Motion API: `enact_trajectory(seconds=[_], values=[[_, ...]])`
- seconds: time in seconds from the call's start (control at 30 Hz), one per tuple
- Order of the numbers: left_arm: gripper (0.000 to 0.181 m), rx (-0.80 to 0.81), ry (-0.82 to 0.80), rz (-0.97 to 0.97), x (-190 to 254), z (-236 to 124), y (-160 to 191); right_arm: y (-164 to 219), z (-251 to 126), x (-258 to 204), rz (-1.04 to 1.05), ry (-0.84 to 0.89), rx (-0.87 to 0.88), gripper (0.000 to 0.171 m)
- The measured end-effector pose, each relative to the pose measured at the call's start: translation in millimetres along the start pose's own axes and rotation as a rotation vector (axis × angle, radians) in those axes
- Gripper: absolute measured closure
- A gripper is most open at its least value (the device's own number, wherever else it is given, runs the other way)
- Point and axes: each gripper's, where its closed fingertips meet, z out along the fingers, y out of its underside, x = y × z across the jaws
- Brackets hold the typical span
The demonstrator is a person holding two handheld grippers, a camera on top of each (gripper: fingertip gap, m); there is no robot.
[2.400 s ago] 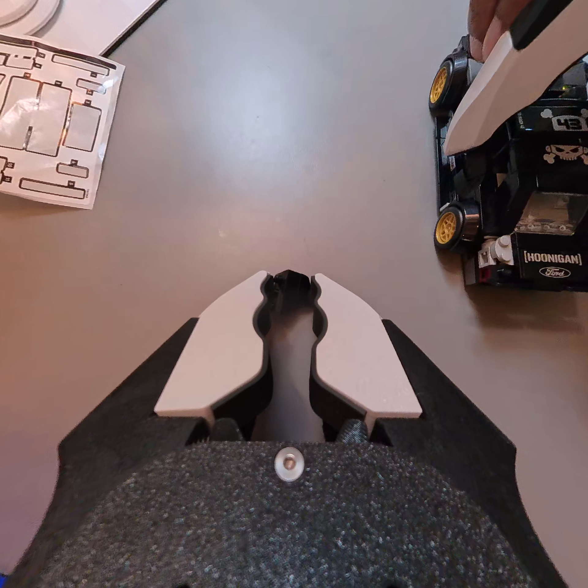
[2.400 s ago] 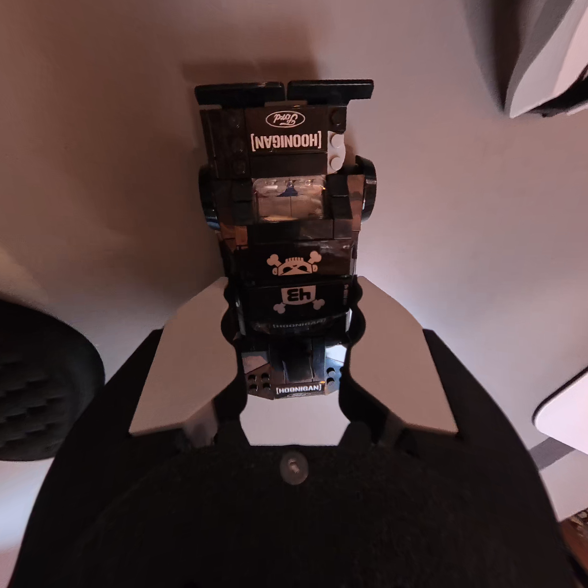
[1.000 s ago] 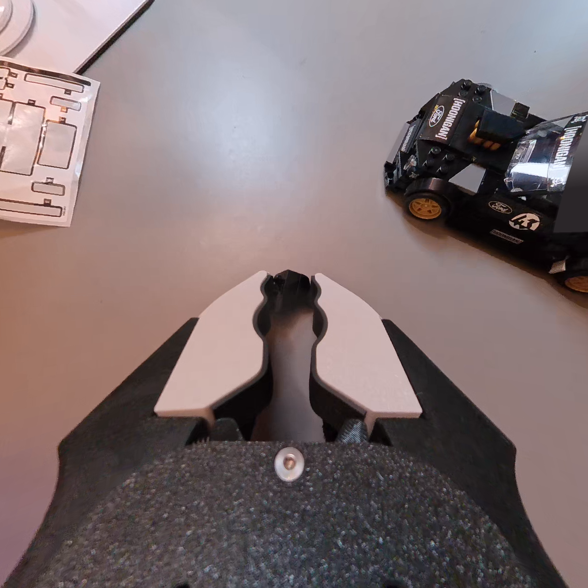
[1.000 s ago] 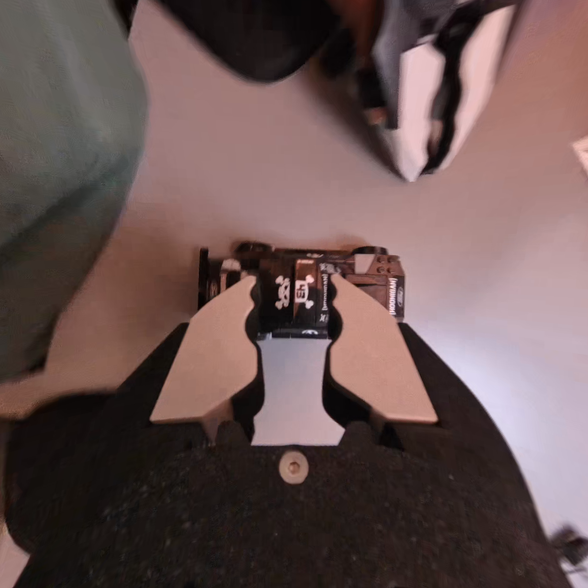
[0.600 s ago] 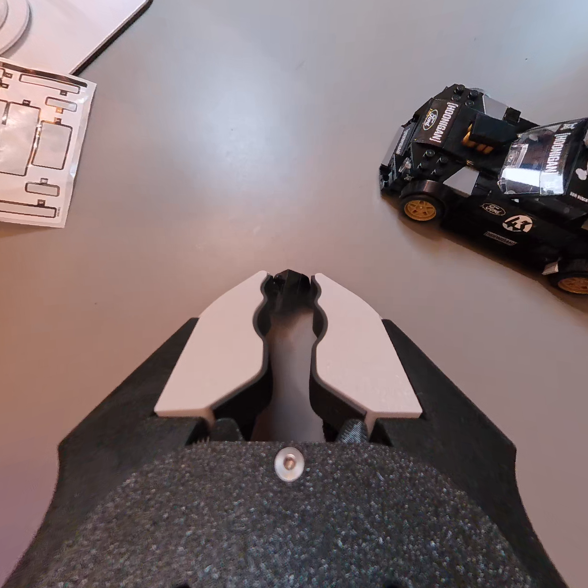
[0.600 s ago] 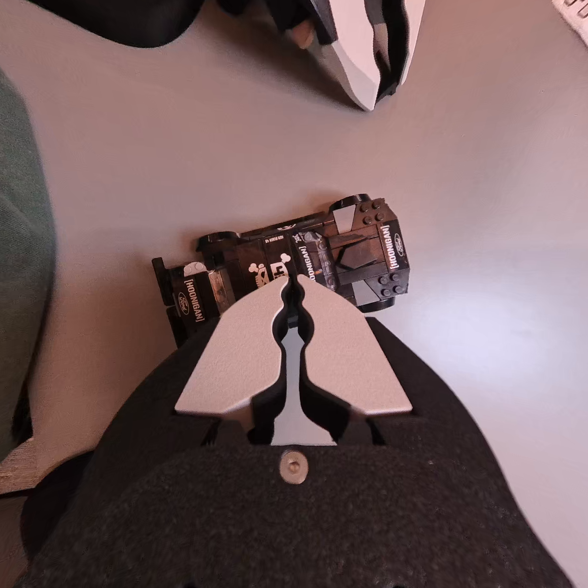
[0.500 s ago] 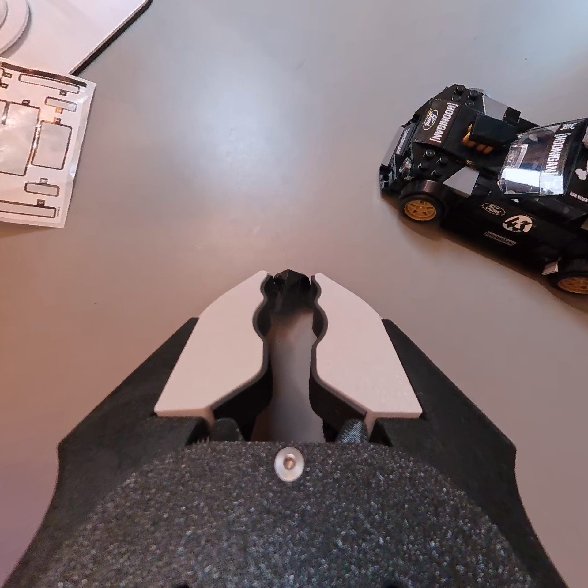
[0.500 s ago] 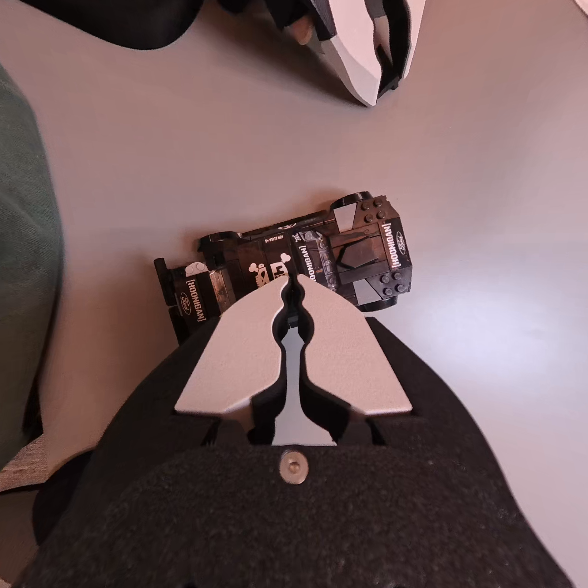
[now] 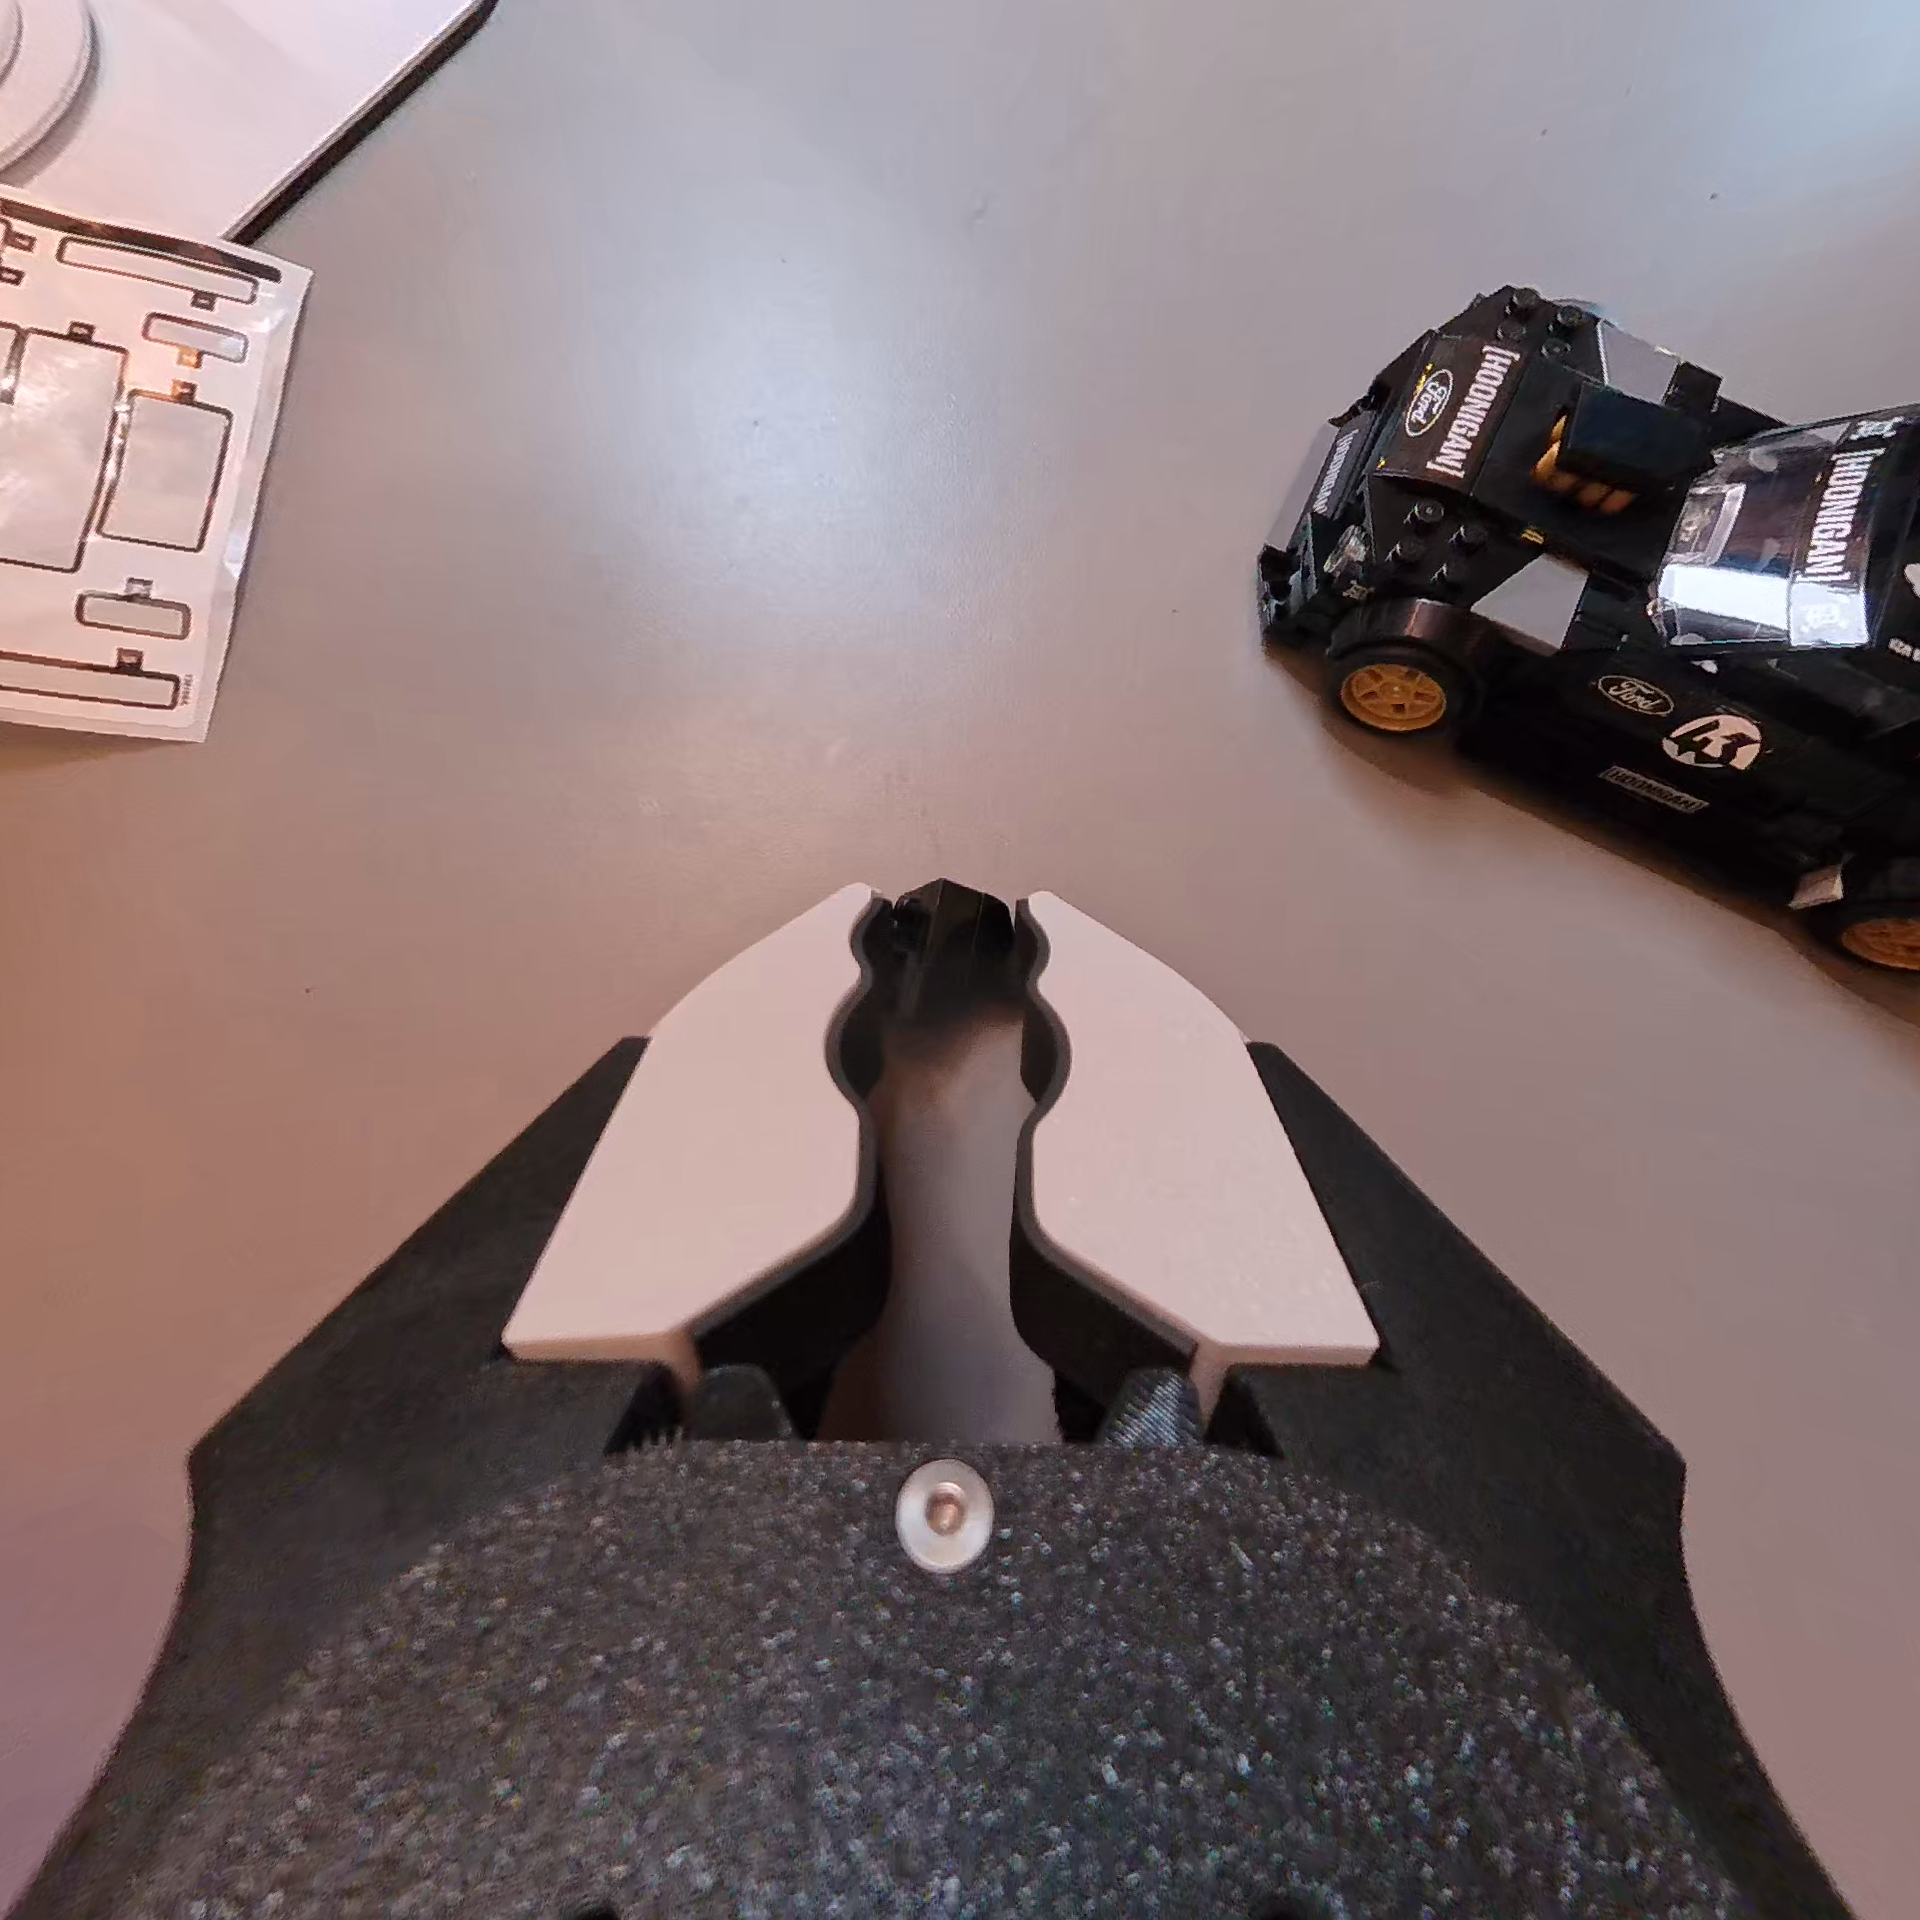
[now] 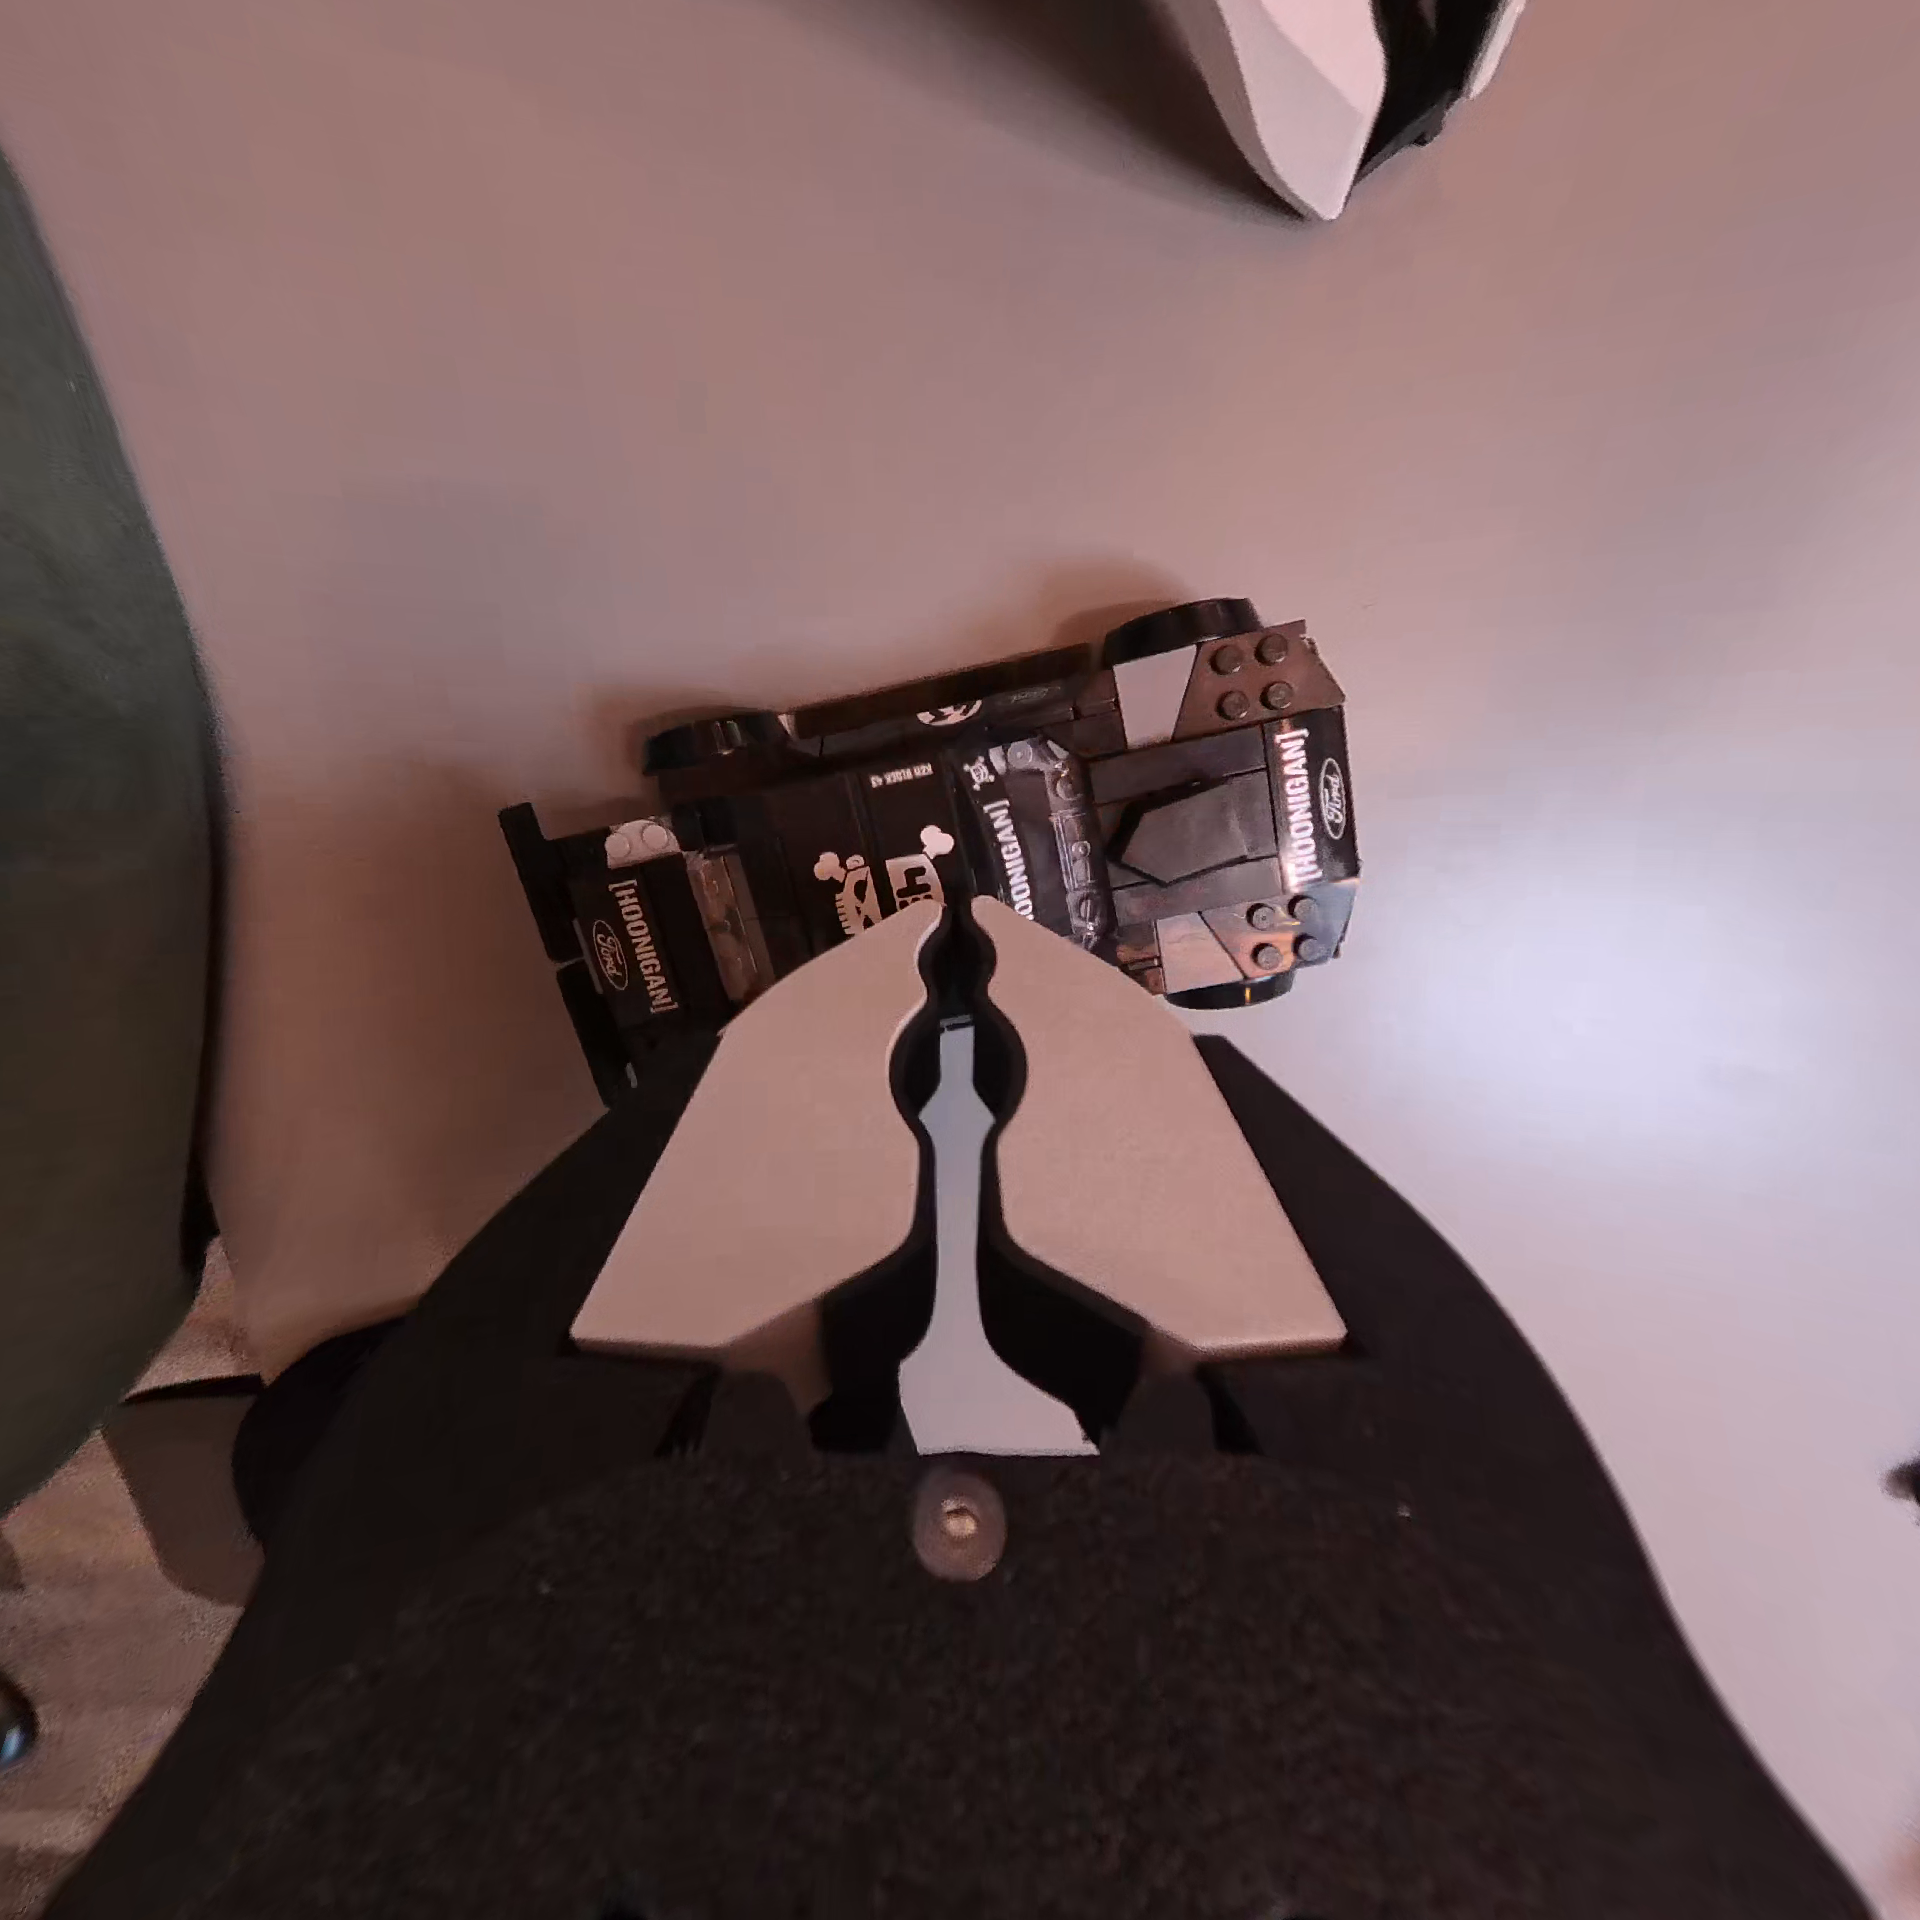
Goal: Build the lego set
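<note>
The black lego car (image 9: pixel 1621 665) with gold wheels stands on the grey table at the right of the left wrist view. My left gripper (image 9: pixel 948 914) is shut on a small black lego piece (image 9: pixel 945 935) at its tips, low over the table, well left of the car. In the right wrist view the car (image 10: pixel 1039 821) lies crosswise under my right gripper (image 10: pixel 958 912). Its fingers are closed with nothing between them, just above the car's roof. The left gripper (image 10: pixel 1351 177) shows at the top right of that view.
A white sticker sheet (image 9: pixel 114 468) lies at the far left, next to a white board (image 9: pixel 260 94) in the corner. A person's dark green clothing (image 10: pixel 83 727) fills the left edge of the right wrist view. Bare table (image 9: pixel 831 468) lies between sheet and car. Some 15 centimeters of space lies between my two pairs of fingers.
My right gripper turned the car, set it down on the table, let go and shut. In the last half second it drew slightly closer over the roof. My left gripper has not moved.
</note>
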Motion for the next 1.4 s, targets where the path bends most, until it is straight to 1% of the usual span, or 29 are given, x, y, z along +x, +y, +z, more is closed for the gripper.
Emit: enact_trajectory(seconds=[0.07, 0.17, 0.33, 0.43, 0.6, 0.7, 0.97, 1.13, 1.17, 1.3, 1.37, 1.4], values=[[0.158, 0.000, 0.002, -0.002, 0, 0, 0, -7, -2, -3, 0.005, -0.030, 0.029, 0.171], [0.158, -0.002, 0.003, 0.001, 0, 0, 0, -13, -3, 7, 0.026, 0.000, 0.048, 0.171], [0.158, -0.003, 0.004, 0.003, 1, 0, 0, -6, 5, 14, 0.049, 0.013, -0.002, 0.171], [0.158, -0.005, 0.004, 0.004, 1, 0, 0, 0, 10, 8, 0.008, 0.002, -0.051, 0.171], [0.159, -0.007, 0.003, 0.008, 1, -1, 1, -2, 11, 1, -0.014, 0.001, -0.047, 0.171], [0.159, -0.007, 0.003, 0.008, 1, -1, 1, -3, 5, -4, 0.004, -0.005, -0.016, 0.171], [0.158, -0.002, 0.004, 0.010, 1, 0, 0, -2, -16, 4, 0.071, 0.078, 0.085, 0.171], [0.153, -0.001, -0.009, 0.009, -2, 0, 0, -24, -27, -2, 0.088, 0.146, 0.240, 0.171], [0.150, 0.000, -0.010, 0.003, -2, 0, 0, -28, -27, -6, 0.086, 0.151, 0.266, 0.163], [0.130, -0.007, -0.026, -0.006, -7, -2, 2, -33, -27, -17, 0.111, 0.189, 0.336, 0.156], [0.117, -0.003, -0.055, 0.005, -10, -3, 0, -27, -26, -20, 0.205, 0.207, 0.342, 0.143], [0.113, 0.009, -0.069, 0.015, -10, -4, -3, -23, -25, -20, 0.265, 0.229, 0.342, 0.132]])
